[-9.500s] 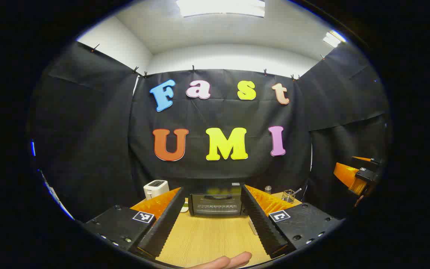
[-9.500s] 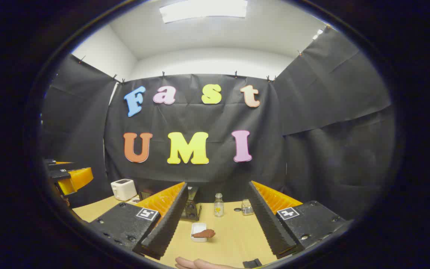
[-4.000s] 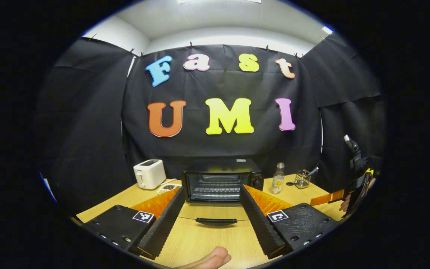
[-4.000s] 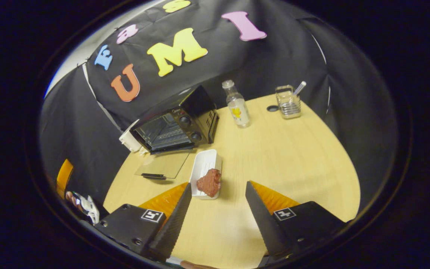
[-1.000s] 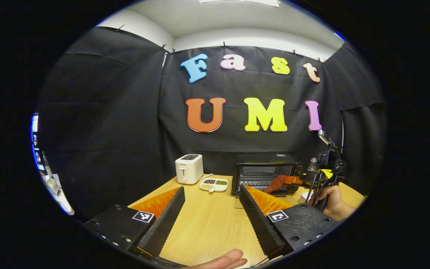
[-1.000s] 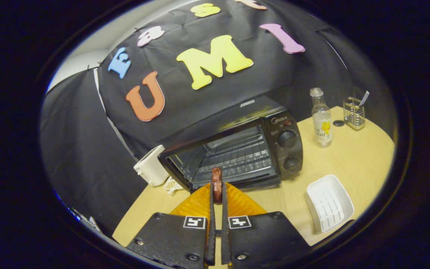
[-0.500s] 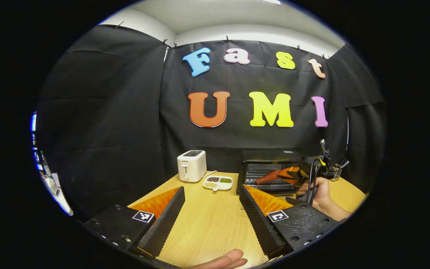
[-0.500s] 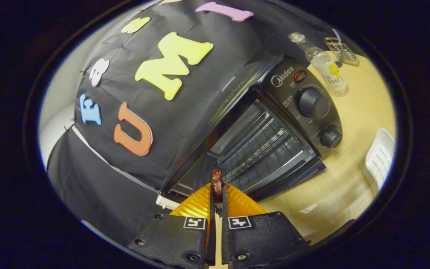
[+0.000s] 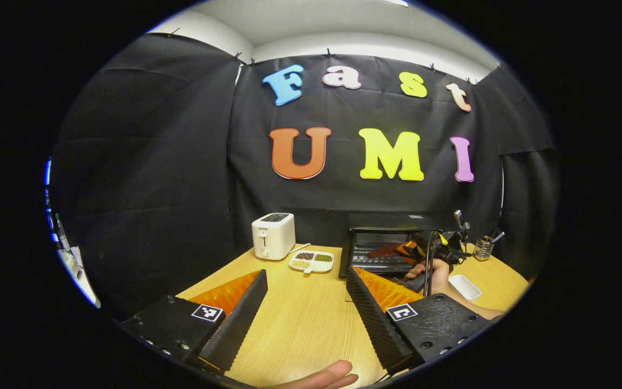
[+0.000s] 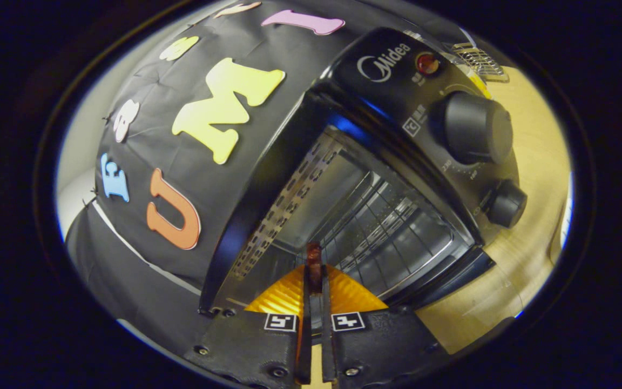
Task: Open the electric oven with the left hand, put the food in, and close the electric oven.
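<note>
— Where's the meat now?

— Pinched tight in my right tongs [image 10: 314, 281]. A second ago the meat [image 10: 314, 258] hung outside the oven [image 10: 397, 97]; now it's past the open mouth, over the wire rack [image 10: 381, 227].

— And the left?

— My left tongs [image 9: 305, 302] hang wide apart and empty over the desk [image 9: 300, 324], well back.

— So what's next?

— I reckon let go, draw out, then shut the door.
</note>
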Motion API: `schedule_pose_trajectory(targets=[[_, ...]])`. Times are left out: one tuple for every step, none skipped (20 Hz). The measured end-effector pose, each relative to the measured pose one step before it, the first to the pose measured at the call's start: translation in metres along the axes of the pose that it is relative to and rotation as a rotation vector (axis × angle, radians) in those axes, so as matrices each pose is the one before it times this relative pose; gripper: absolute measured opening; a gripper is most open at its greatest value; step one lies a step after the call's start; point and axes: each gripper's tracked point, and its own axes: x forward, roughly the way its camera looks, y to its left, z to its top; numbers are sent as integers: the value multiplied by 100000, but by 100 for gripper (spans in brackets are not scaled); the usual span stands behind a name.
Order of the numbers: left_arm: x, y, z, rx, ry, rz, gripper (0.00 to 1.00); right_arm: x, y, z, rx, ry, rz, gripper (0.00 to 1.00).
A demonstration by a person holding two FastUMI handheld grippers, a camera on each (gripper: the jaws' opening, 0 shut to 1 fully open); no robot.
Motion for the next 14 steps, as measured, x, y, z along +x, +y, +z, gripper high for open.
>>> schedule_pose_trajectory(targets=[[-38, -265, 117, -210, -95, -760, 94, 21, -231, 237, -2137, -943, -1845, 12], [-34, -172, -109, -172, 183, -579, 94, 84, -190, 147, -1343, -457, -1144, 13], [-138, -83, -70, -73, 249, -149, 94, 212, -15, 20, -366, 172, 243, 14], [21, 13, -36, 158, 130, 5, 94, 62, -312, 61, -810, -71, -882, 15], [-100, 79, -19, 266, 47, 159, 94, -20, -489, 169, -1488, -574, -1259, 17], [-47, 123, -63, 182, 35, 232, 94, 43, -467, 148, -1430, -343, -1441, 19], [-74, 66, -78, 35, 144, 84, 94, -37, -398, 151, -1080, -551, -1358, 14], [-63, -17, -76, -176, 271, 98, 94, -152, -262, 72, -1306, -732, -1438, 25], [-71, 82, -102, -351, 163, 43, 94, -67, -459, 184, -1420, -1190, -1610, 29], [46, -16, -18, -277, 267, -110, 94, -168, -358, 252, -2048, -1362, -1206, 25], [-54, -93, -31, -81, 380, -48, 94, -308, -139, 180, -2491, -1078, 229, 33], [-151, 15, -94, 47, 353, 57, 94, -318, -38, 95, -2611, -619, 230, 42], [52, -53, -26, 27, 250, 82, 94, -330, -30, -85, -2718, 281, 44, 47], [-28, -205, -41, -118, 385, -135, 94, -450, -6, -131, -1889, 773, 382, 41]])
